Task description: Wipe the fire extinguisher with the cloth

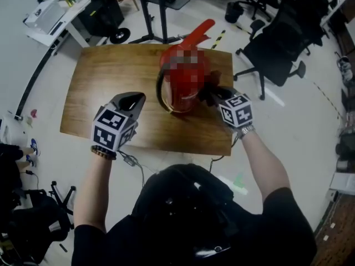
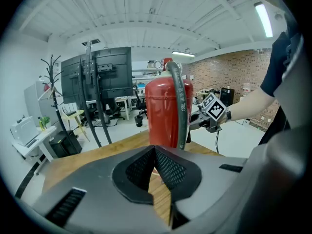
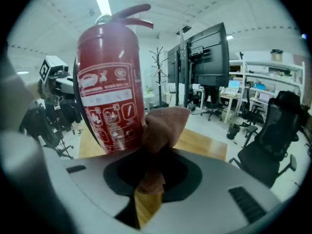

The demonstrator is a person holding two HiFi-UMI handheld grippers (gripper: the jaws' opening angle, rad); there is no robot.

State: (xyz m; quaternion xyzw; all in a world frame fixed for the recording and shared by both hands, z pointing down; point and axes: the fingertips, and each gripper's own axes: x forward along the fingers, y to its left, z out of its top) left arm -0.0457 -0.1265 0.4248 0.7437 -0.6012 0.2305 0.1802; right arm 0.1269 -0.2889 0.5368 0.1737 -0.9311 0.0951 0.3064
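Note:
A red fire extinguisher (image 1: 183, 76) with a black hose (image 2: 181, 106) stands upright on the wooden table (image 1: 105, 76), toward its far right part. My right gripper (image 1: 213, 93) is at the cylinder's right side, shut on a brownish cloth (image 3: 163, 126) that bulges out past its jaws. The cloth's tip lies against or just beside the extinguisher (image 3: 109, 91) at its printed label. My left gripper (image 1: 135, 98) hovers above the table to the left of the cylinder, pointed at the extinguisher (image 2: 163, 113). Its pads (image 2: 165, 167) meet at the tip with nothing between them.
Black office chairs (image 1: 277, 43) stand to the right of the table. A black stand (image 1: 152, 15) is behind it and a white desk (image 1: 52, 18) sits at the far left. The table's right edge (image 1: 231, 98) is close under my right hand.

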